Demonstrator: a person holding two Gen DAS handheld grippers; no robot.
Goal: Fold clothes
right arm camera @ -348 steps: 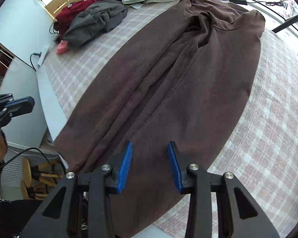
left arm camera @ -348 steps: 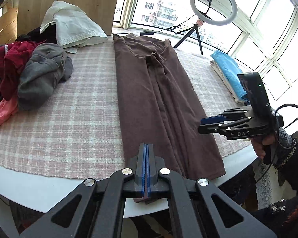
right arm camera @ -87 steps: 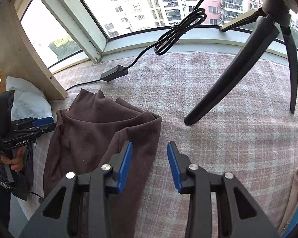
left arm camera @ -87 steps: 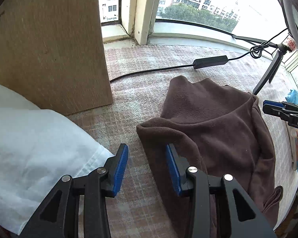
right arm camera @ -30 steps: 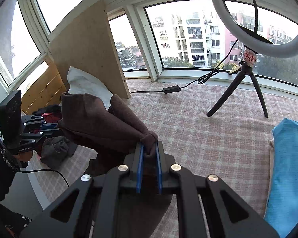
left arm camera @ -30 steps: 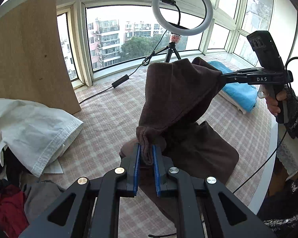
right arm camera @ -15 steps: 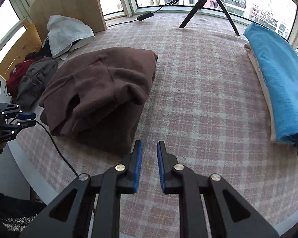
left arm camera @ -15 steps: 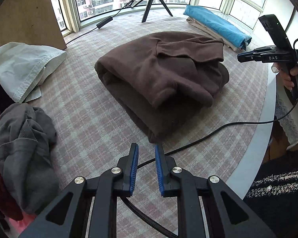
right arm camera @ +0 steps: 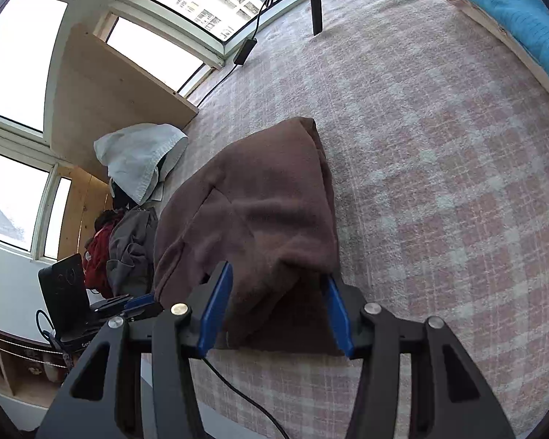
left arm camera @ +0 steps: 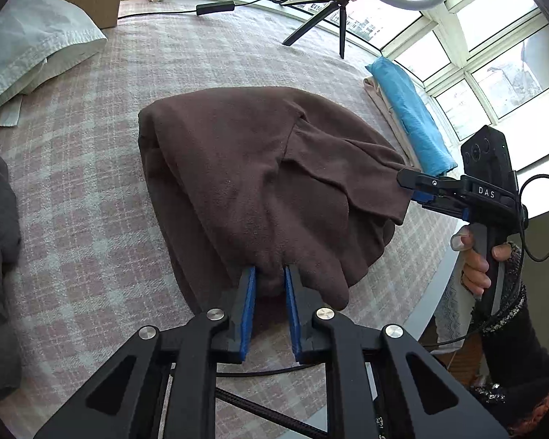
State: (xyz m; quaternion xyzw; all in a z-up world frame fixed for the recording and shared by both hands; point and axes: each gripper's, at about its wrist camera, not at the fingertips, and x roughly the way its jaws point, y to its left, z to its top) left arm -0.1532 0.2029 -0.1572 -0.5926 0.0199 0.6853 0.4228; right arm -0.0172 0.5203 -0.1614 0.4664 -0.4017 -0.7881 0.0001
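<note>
Now | left gripper [left arm camera: 268, 281]: fingers closing on the near hem of the brown garment [left arm camera: 260, 175] | right gripper [right arm camera: 276, 285]: fingers opening around its corner fold | garment: folded on desk [left arm camera: 91, 190] | advice: pinch every layer before lifting.

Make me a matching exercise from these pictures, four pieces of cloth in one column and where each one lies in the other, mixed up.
Things:
1. folded brown fleece garment
2. white cotton garment
3. folded blue cloth
4. crumpled grey garment

Places:
A. beside the wooden board
B. next to the red clothes
C. between both grippers
D. on a beige folded piece near the windows

Pairs: 1-C, 2-A, 3-D, 4-B
</note>
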